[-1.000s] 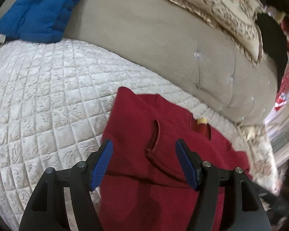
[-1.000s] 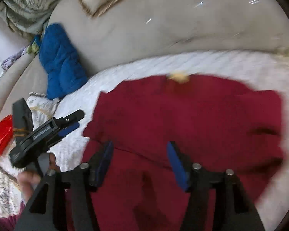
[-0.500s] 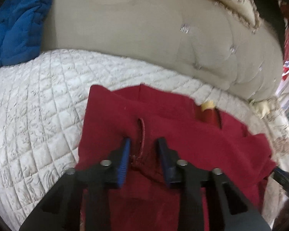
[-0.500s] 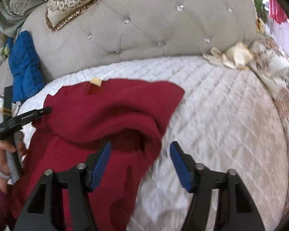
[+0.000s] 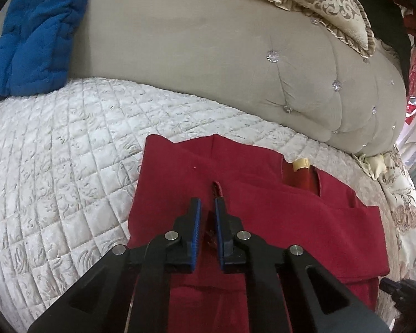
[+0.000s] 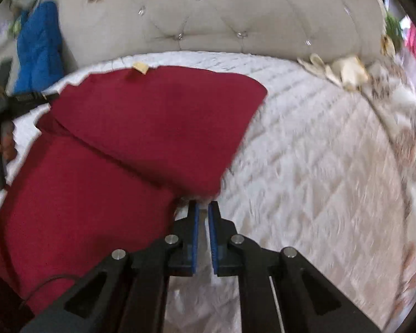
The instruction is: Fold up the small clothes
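A red garment (image 5: 263, 216) lies on the white quilt (image 5: 55, 166), a cream label (image 5: 301, 163) at its far edge. My left gripper (image 5: 208, 208) is shut on the red cloth just below a short slit, and red fabric shows between its blue pads. In the right wrist view the garment (image 6: 152, 127) has a flap folded over. My right gripper (image 6: 203, 204) sits at the flap's lower corner, its jaws closing to a narrow gap. The corner meets the tips; behind them only white quilt shows. The left gripper (image 6: 22, 101) and a hand (image 6: 2, 141) appear at the left.
A grey tufted headboard (image 5: 208, 55) runs behind the quilt, with a patterned pillow (image 5: 319, 0) on top. A blue padded cloth (image 5: 33, 36) leans at the far left. Crumpled cream cloth (image 6: 346, 69) and a floral bedspread (image 5: 402, 208) lie to the right.
The left jaws closed from wide open onto the red cloth by the slit. The right gripper moved right to the garment's edge, and its jaws narrowed at the flap's corner.
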Demonstrator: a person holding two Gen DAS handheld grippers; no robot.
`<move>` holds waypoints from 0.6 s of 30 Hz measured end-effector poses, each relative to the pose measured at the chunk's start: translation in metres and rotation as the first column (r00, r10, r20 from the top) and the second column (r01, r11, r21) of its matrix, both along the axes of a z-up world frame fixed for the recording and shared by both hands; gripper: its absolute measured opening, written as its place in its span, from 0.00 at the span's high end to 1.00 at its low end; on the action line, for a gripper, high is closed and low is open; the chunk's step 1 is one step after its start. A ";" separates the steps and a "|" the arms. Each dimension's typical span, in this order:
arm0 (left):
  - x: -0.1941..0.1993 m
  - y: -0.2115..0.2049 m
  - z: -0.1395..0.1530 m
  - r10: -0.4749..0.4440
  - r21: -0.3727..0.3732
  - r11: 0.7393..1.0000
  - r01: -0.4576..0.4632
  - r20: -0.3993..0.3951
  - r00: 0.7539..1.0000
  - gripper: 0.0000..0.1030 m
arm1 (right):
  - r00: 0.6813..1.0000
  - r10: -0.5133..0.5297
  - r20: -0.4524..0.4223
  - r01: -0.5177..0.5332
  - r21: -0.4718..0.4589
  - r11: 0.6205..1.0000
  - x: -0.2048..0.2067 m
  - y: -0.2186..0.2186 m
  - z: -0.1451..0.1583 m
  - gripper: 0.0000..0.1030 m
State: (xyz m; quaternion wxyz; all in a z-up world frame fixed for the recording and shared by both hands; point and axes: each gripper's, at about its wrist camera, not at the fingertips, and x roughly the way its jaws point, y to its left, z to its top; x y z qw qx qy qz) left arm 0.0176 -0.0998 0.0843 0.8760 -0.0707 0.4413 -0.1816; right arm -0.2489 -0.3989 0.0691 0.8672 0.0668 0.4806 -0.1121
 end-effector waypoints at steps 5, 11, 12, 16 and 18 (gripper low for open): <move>-0.004 0.007 0.011 0.001 -0.023 1.000 0.000 0.023 1.000 0.90 | 0.983 -0.122 0.135 0.109 0.100 0.989 -0.009 -0.023 0.028 0.34; 0.000 -0.006 0.002 -0.034 0.023 0.999 0.033 0.017 0.999 0.89 | 0.980 -0.163 0.111 0.142 0.173 0.975 0.024 -0.029 0.015 0.34; 0.001 -0.010 -0.002 -0.042 0.037 0.998 0.041 0.013 0.999 0.89 | 0.981 -0.162 0.106 0.142 0.175 0.974 0.028 -0.028 0.012 0.34; 0.000 -0.022 -0.011 -0.060 0.065 0.996 0.059 0.014 0.998 0.89 | 0.981 -0.164 0.101 0.144 0.178 0.973 0.032 -0.028 0.006 0.34; -0.002 -0.024 -0.008 -0.069 0.070 0.995 0.066 0.036 0.997 0.89 | 0.978 -0.182 0.105 0.160 0.188 0.969 0.032 -0.031 0.005 0.34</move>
